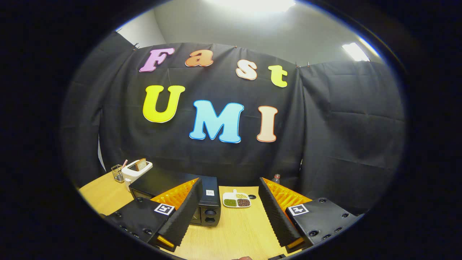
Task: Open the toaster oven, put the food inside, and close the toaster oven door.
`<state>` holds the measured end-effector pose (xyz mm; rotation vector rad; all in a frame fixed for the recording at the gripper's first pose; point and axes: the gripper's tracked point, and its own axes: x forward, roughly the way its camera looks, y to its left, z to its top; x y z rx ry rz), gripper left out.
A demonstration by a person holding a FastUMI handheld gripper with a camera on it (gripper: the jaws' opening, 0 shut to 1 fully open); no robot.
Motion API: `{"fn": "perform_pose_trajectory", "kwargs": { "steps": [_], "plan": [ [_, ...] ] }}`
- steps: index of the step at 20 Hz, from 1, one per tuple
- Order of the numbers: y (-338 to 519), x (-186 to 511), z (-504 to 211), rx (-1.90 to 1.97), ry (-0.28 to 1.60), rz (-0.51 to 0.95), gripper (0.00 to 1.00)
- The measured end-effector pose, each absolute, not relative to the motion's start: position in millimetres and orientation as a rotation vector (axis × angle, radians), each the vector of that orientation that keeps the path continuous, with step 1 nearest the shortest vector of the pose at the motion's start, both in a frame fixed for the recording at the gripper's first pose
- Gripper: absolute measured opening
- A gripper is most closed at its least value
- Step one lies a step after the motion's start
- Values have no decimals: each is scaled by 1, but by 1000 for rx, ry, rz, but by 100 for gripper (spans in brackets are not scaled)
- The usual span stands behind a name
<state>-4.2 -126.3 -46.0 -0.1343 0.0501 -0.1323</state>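
toaster oven: though the left finger covers part of its front, the black toaster oven (202, 200) stands on the tabletop just ahead of that finger, with two round knobs down its control panel and a small white sticker on top; the door cannot be made out behind the finger, so whether it is open or closed cannot be told.
food: a small white divided dish (236, 200) lies on the tabletop just beside the oven, beyond the gap between the fingers, with green, yellowish and dark brown portions in separate compartments.
tool: the tool (227, 213) is spread wide, its two fingers well apart and holding nothing, with bare tabletop between them; each finger carries a square black-and-white marker.
tabletop: light wood-grain tabletop (234, 234) runs under everything, with a small dark round hole in it just beside the dish.
toaster: a white pop-up toaster (135, 172) stands behind the oven, touching or nearly touching it, with a slice of bread (141, 164) upright in its slot.
wire holder: a small wire mesh cup (117, 172) sits just beside the toaster, with a pink stick leaning out of it.
bottle: the top of a bottle with a red cap (276, 177) shows behind the right finger, near the cloth wall.
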Motion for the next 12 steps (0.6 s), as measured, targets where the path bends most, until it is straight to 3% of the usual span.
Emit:
{"fn": "perform_pose_trajectory", "kwargs": {
  "steps": [12],
  "plan": [
    [-124, 2, -37, -57, 31, -109, 98]
  ]
}}
